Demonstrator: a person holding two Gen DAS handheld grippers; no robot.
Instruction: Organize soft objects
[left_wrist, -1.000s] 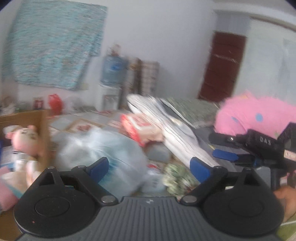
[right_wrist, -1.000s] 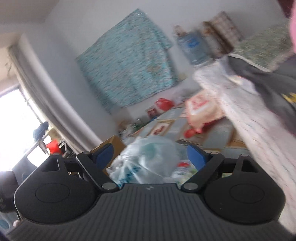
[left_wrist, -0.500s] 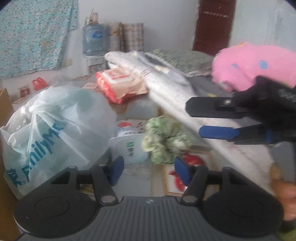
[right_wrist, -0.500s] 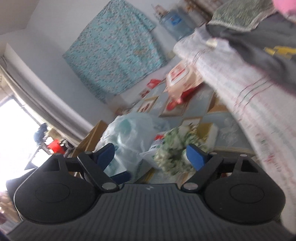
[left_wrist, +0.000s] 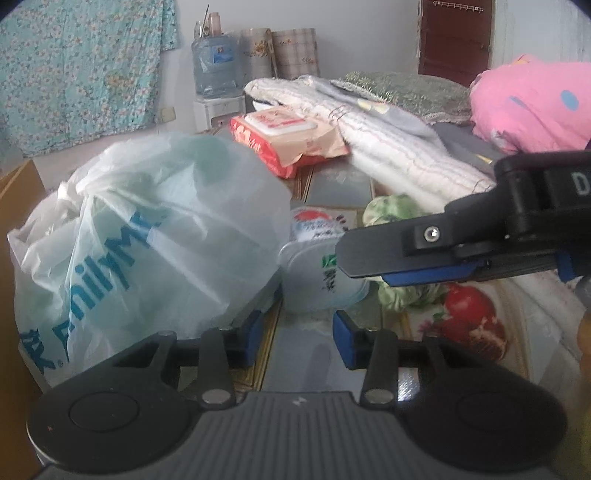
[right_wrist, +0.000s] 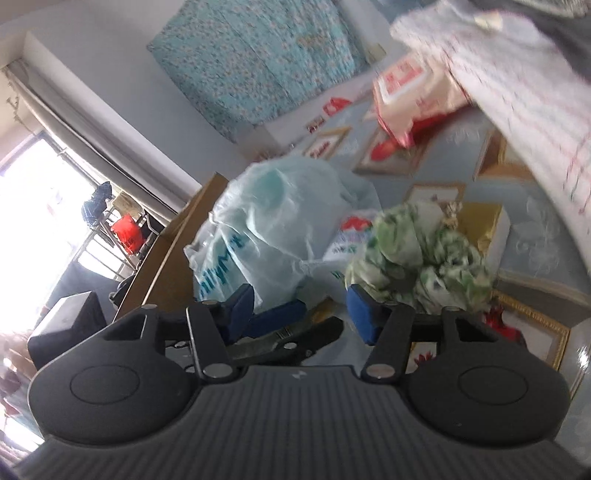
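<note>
A green-and-white crumpled soft bundle (right_wrist: 421, 254) lies on the patterned table; in the left wrist view it (left_wrist: 397, 210) is partly hidden behind my right gripper's fingers (left_wrist: 406, 254). My right gripper (right_wrist: 301, 314) is open and empty, its right finger touching or just short of the bundle. My left gripper (left_wrist: 297, 338) is open and empty, low over the table, in front of a white packet (left_wrist: 321, 273) and beside a pale plastic bag (left_wrist: 147, 236). A pink plush (left_wrist: 532, 99) lies far right.
A red-and-cream wipes pack (left_wrist: 291, 136), a folded white blanket (left_wrist: 388, 147) and grey and green cloths lie behind. A cardboard box edge (right_wrist: 173, 251) stands left of the bag. A water dispenser (left_wrist: 216, 74) stands at the far wall.
Both grippers have come down and forward toward the table. The right gripper has moved in over the green bundle. The left gripper's fingers have narrowed a little.
</note>
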